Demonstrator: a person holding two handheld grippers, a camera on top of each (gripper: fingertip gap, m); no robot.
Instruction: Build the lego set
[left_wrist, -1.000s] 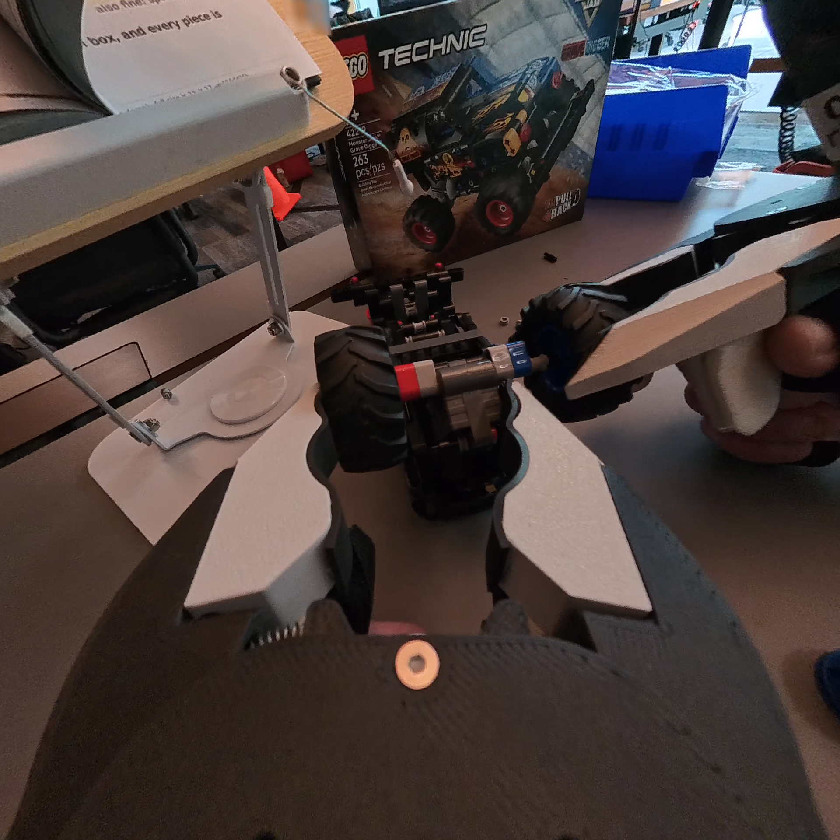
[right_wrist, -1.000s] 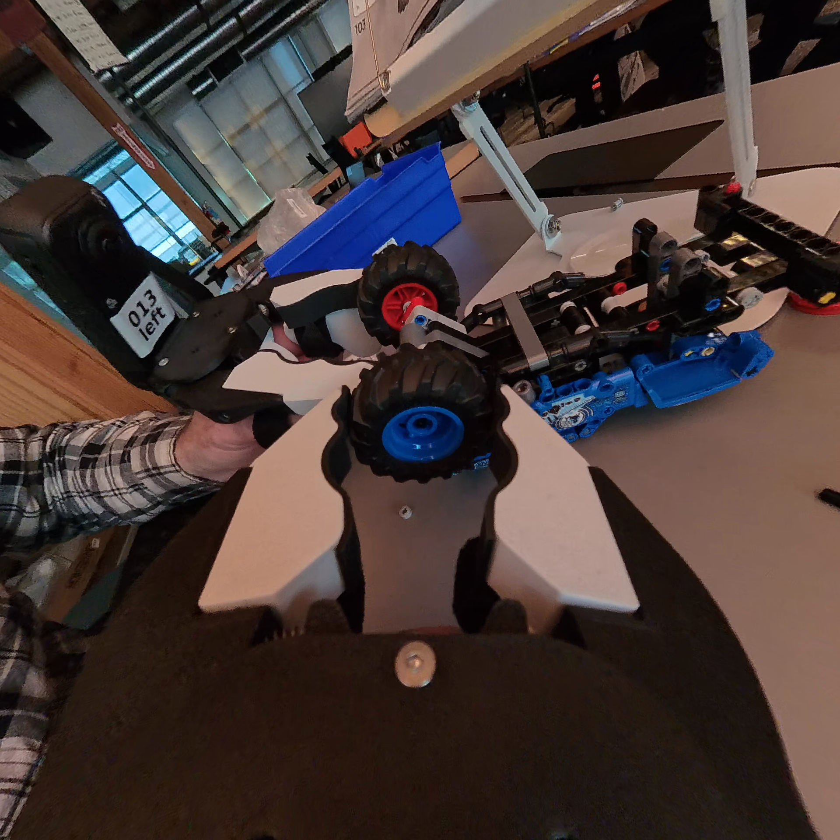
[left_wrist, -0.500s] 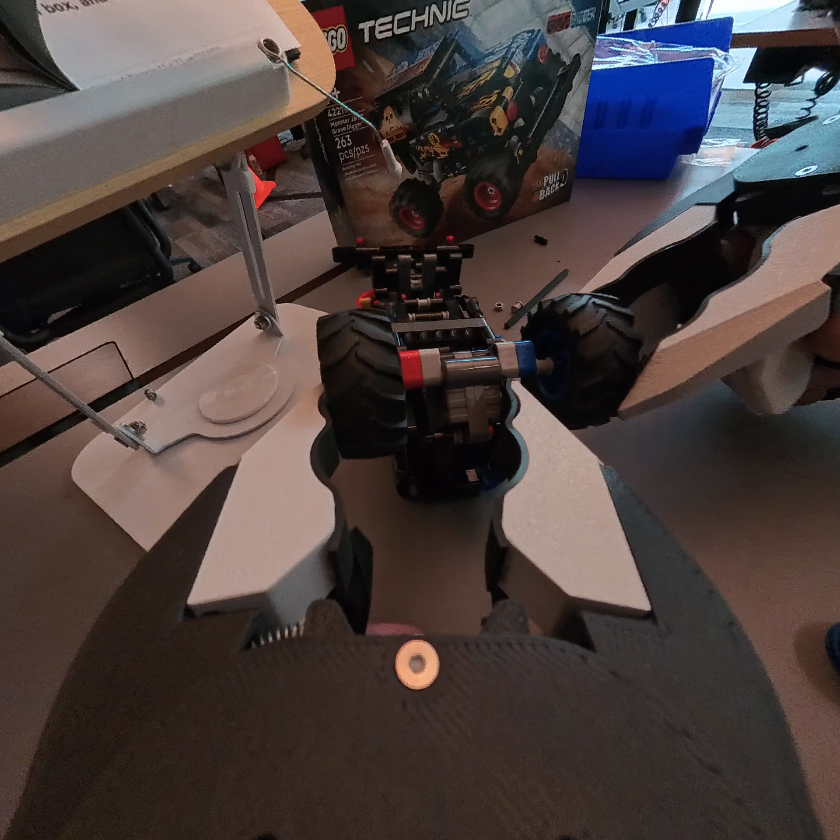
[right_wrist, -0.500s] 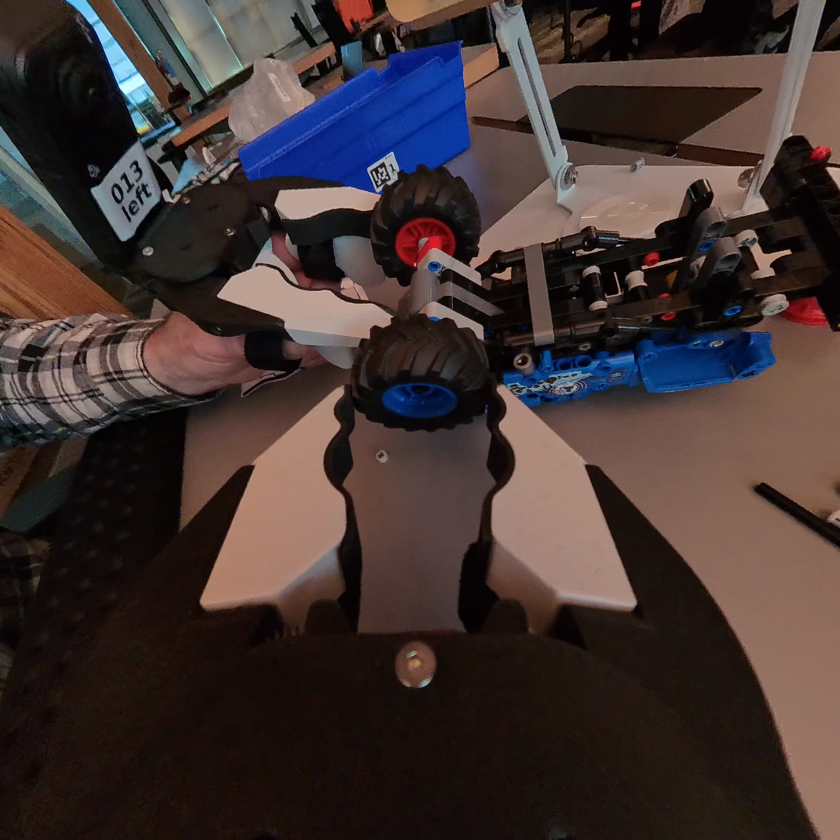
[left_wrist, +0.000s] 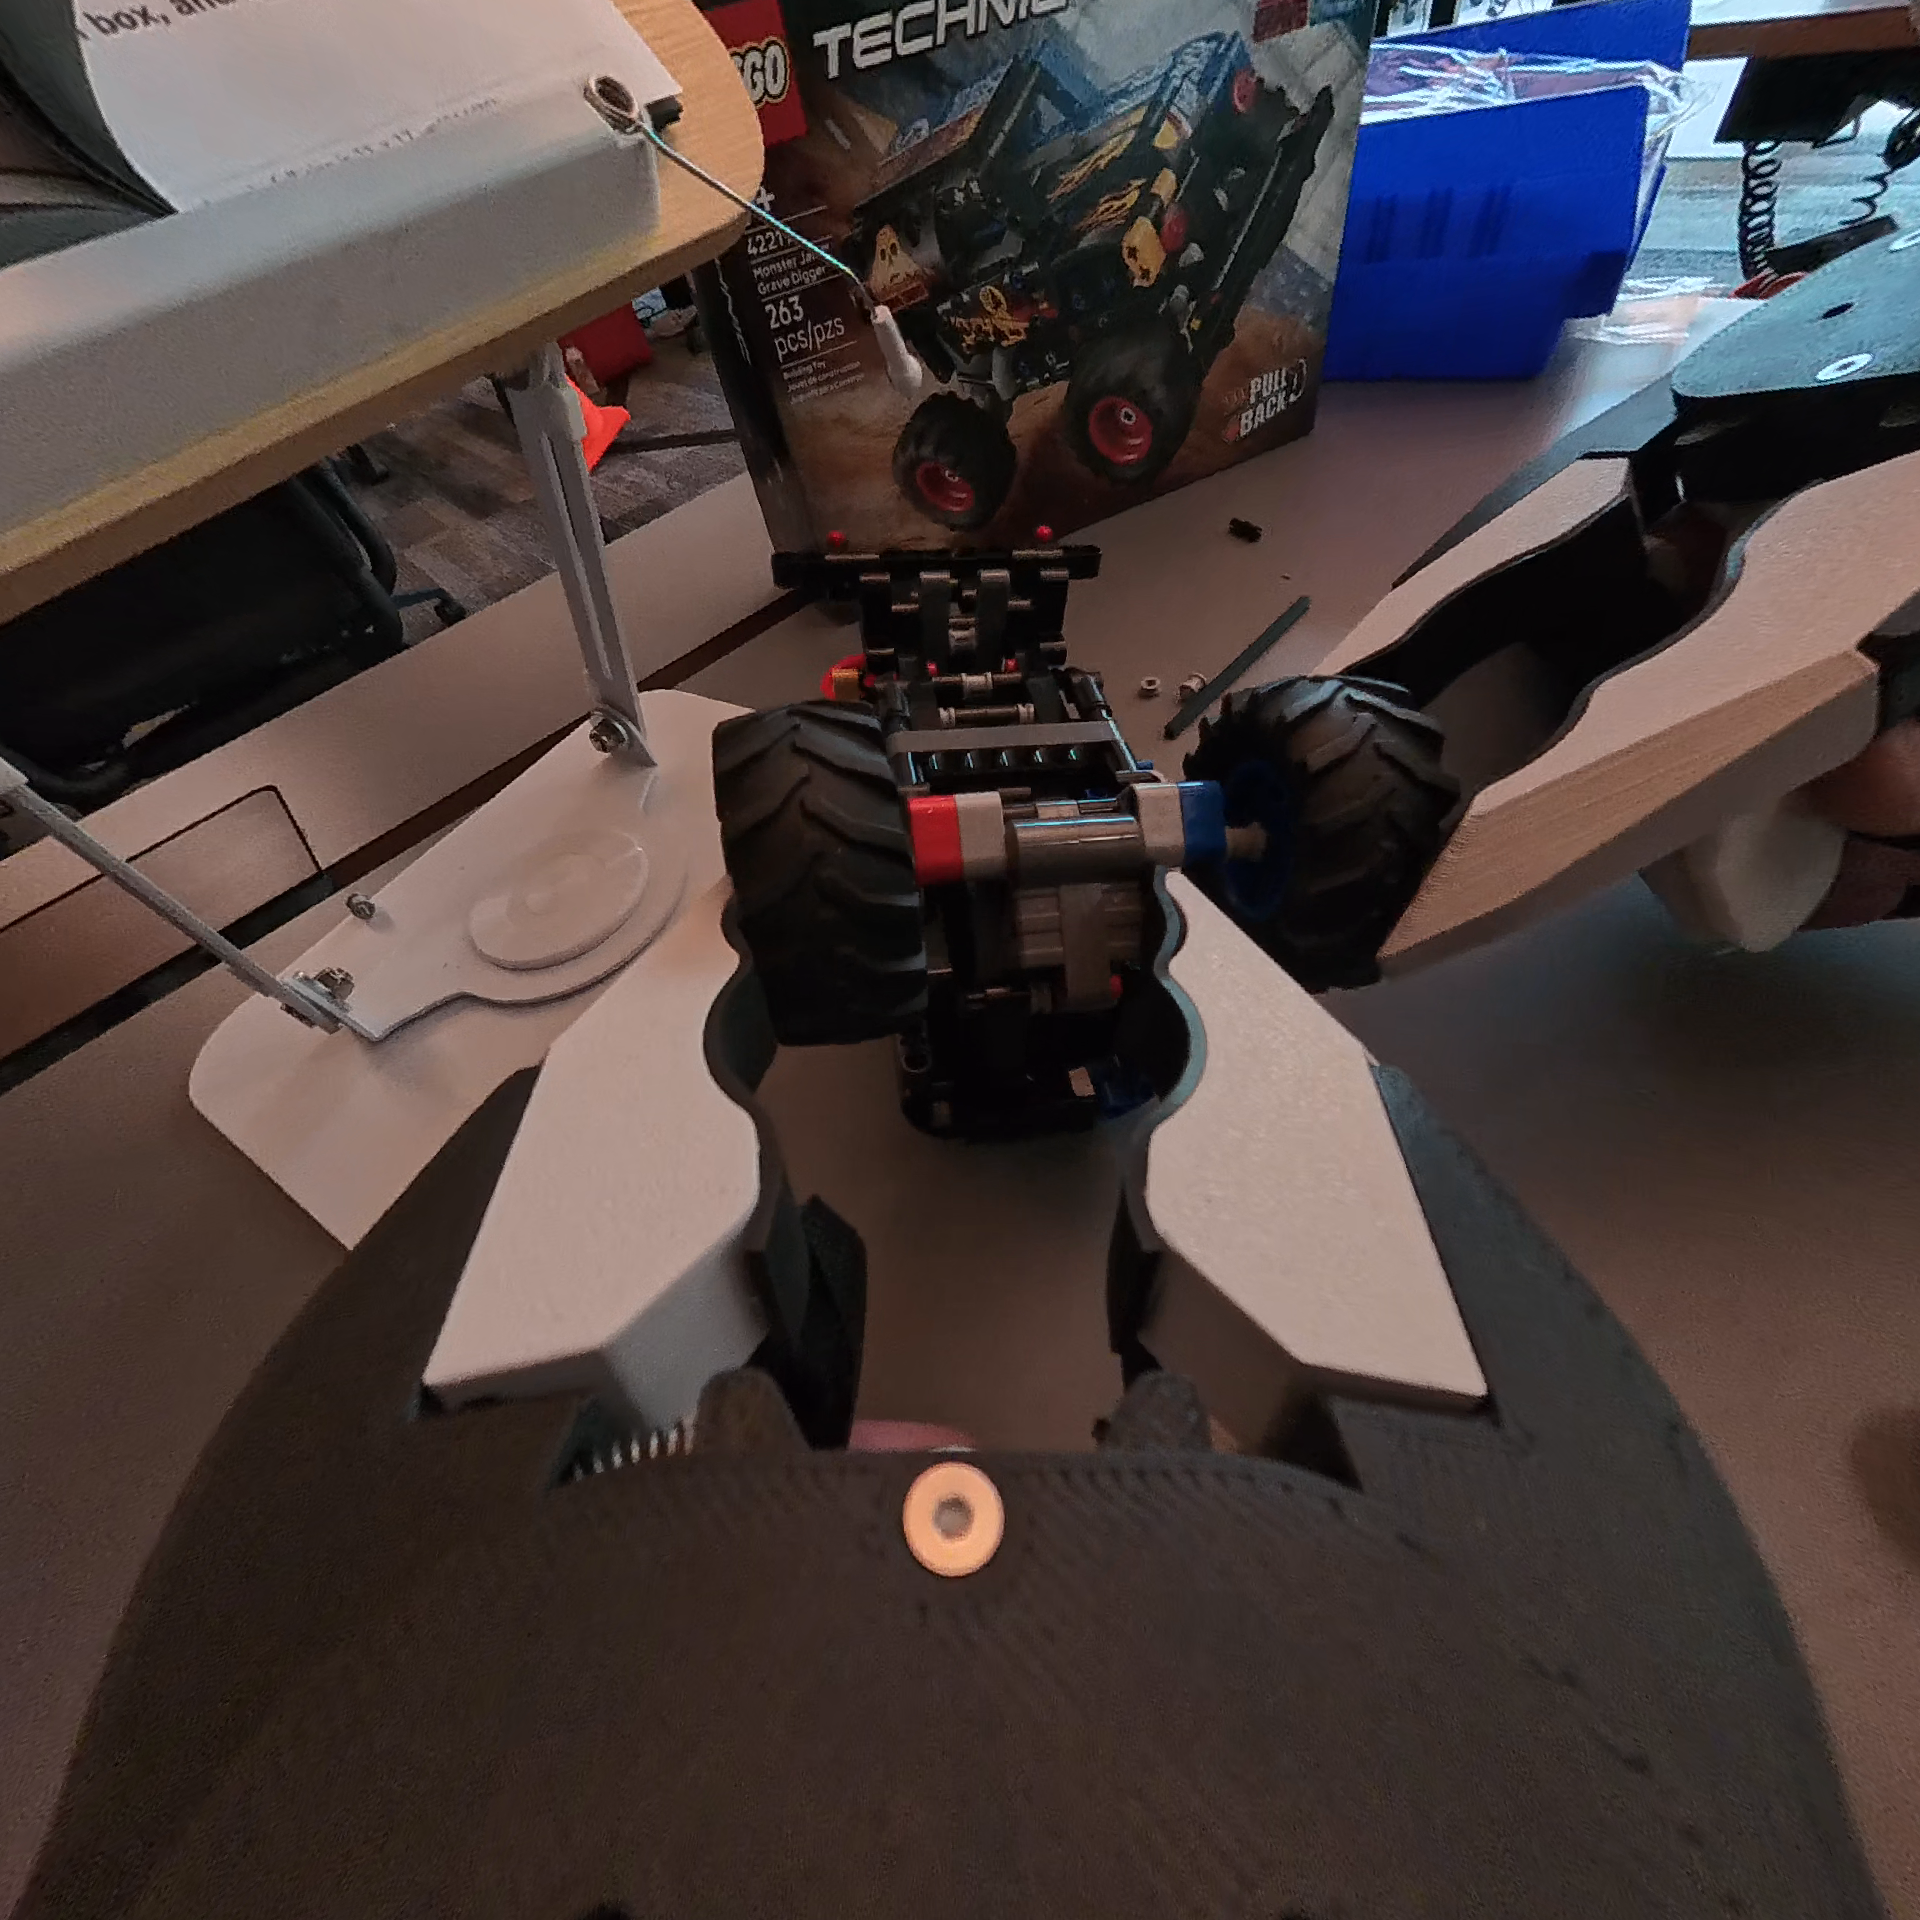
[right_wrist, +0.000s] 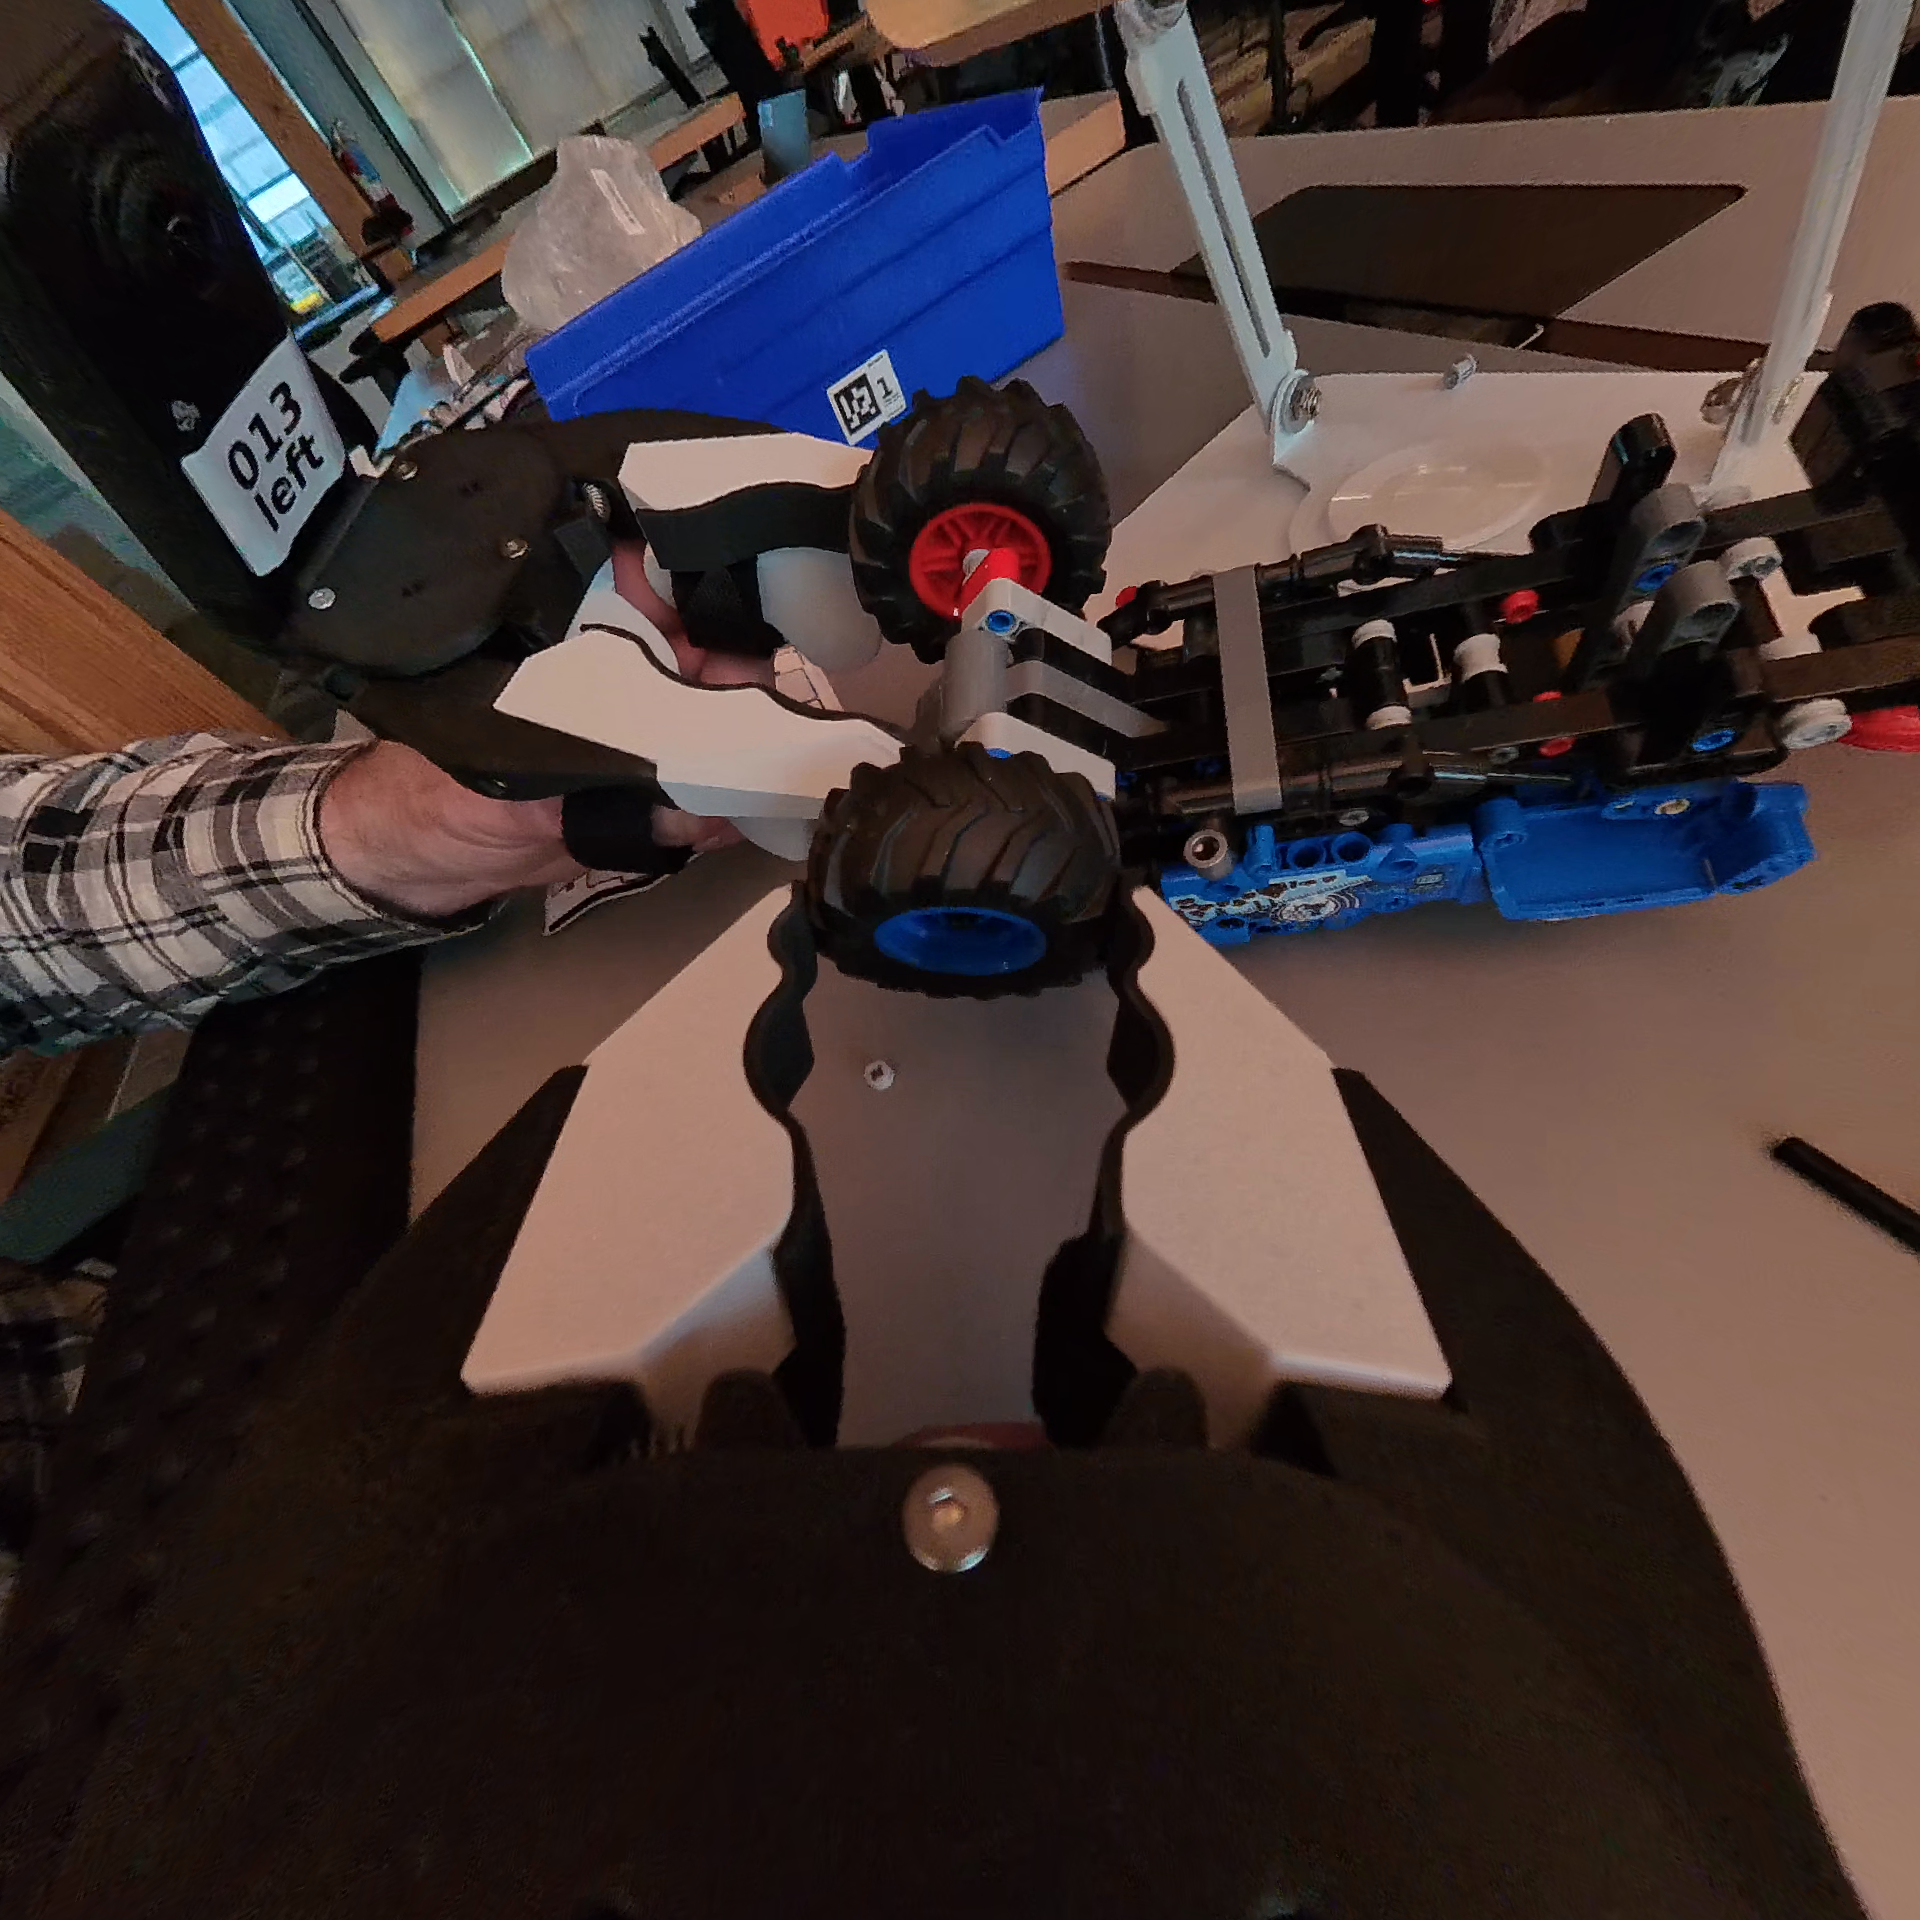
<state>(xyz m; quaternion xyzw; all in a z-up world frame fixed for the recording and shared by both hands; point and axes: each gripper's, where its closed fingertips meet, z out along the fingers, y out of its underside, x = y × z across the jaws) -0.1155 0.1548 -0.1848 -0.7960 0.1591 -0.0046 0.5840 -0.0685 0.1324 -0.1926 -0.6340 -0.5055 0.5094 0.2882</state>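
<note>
The left gripper (left_wrist: 951, 966) is clamped around the end of the lego truck chassis (left_wrist: 987, 790), its two white fingers (left_wrist: 623, 1174) pressing on either side: one against the red-hubbed tyre (left_wrist: 821, 873), the other against the grey axle block just beside the blue end of the axle. Straight ahead of it the black frame of the chassis runs away toward the set's box (left_wrist: 1039, 249), which stands upright on the grey table (left_wrist: 1558, 1195) well beyond the fingertips.

To its right, the right gripper (right_wrist: 961, 914) grips the blue-hubbed tyre (right_wrist: 961, 862) between its fingertips, jaws closed onto the rubber tread from both sides. That wheel sits at the blue end of the axle; whether it is fully seated I cannot tell. From the right wrist view the chassis stretches off to the right of the wheel, with a blue base section (right_wrist: 1507, 862) along its near lower edge lying on the table.

A small light stud (right_wrist: 879, 1073) lies on the table between the right gripper's fingers, closer in than the wheel. A thin black axle rod (right_wrist: 1849, 1195) lies off to its right, well apart. Beyond the left gripper on its left stands a white stand base (left_wrist: 468, 935) with slanted struts holding up a wooden board with a booklet (left_wrist: 312, 135). A blue bin (right_wrist: 831, 281) sits far ahead of the right gripper, behind the person's hand (right_wrist: 457, 831) in a plaid sleeve that holds the left gripper
</note>
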